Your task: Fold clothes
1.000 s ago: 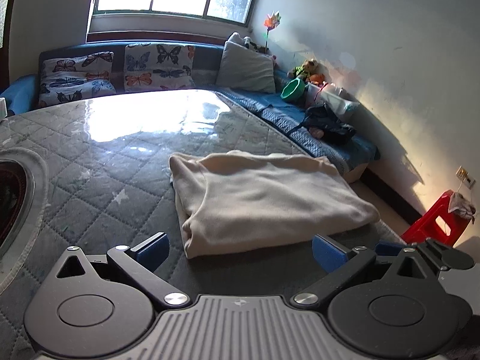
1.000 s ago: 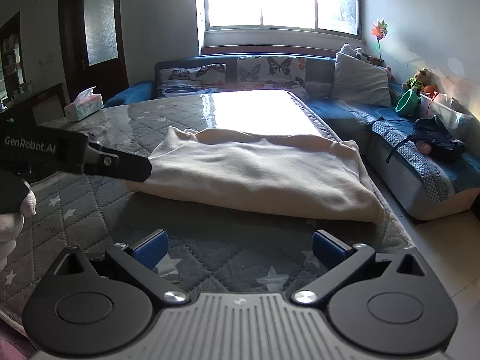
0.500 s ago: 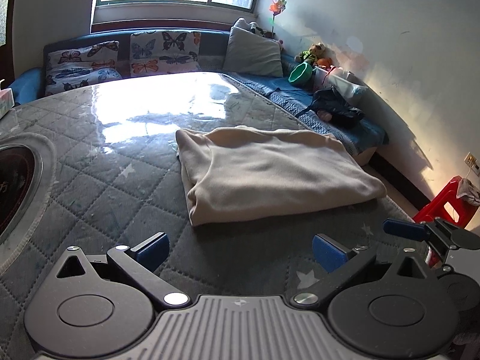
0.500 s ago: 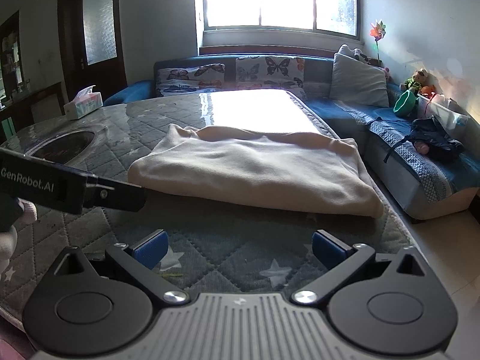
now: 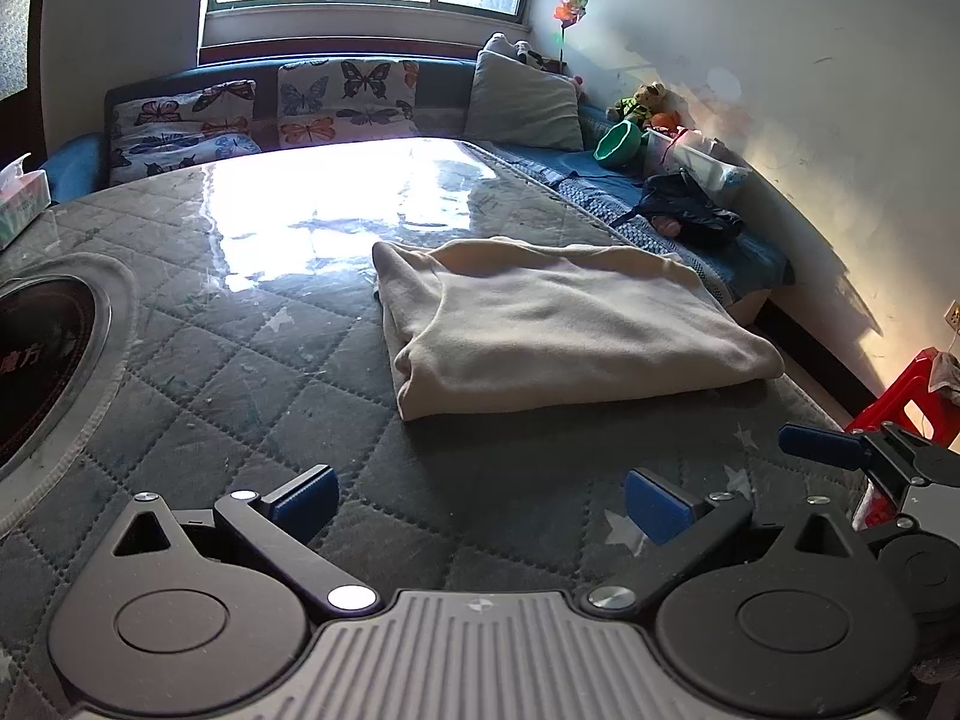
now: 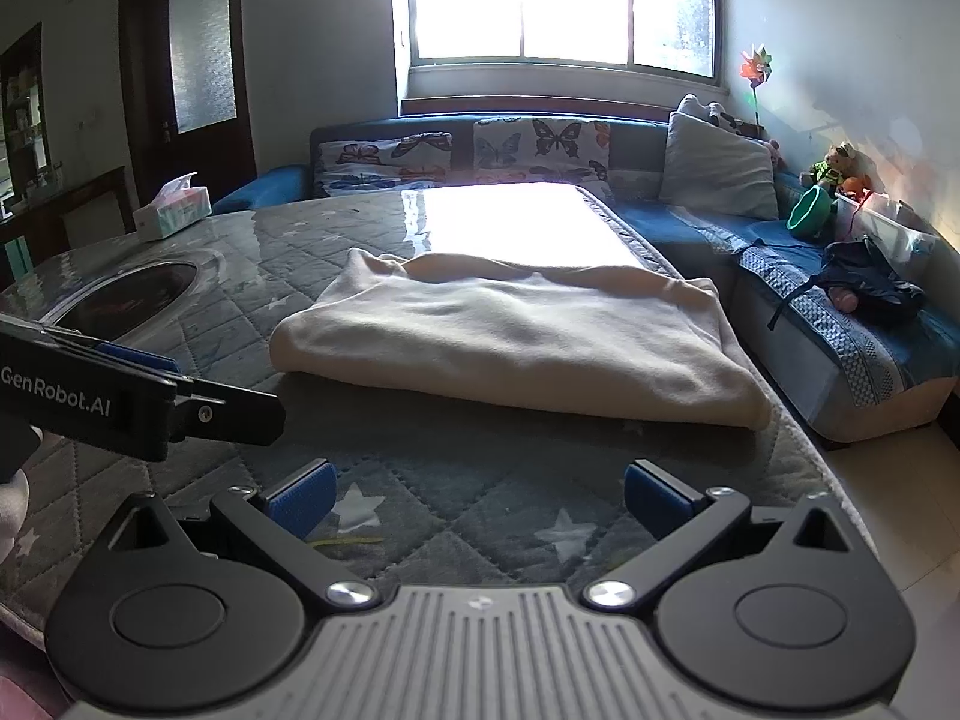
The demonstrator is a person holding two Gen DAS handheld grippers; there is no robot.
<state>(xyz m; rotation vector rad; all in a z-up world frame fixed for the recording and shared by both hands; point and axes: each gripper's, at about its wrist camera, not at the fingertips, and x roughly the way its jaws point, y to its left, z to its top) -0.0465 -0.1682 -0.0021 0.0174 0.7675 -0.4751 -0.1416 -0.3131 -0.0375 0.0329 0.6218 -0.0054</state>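
Cream garment is seen folded at frame centre on the quilted table, untouched. Left gripper and right gripper are held spread wide and empty, low in frame. Risk: the near edge could be snagged and the layers dragged apart.

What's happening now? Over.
Left gripper open, empty. Right gripper open, empty. Cream fleece garment folded flat on quilted grey table cover. Nothing blocking.
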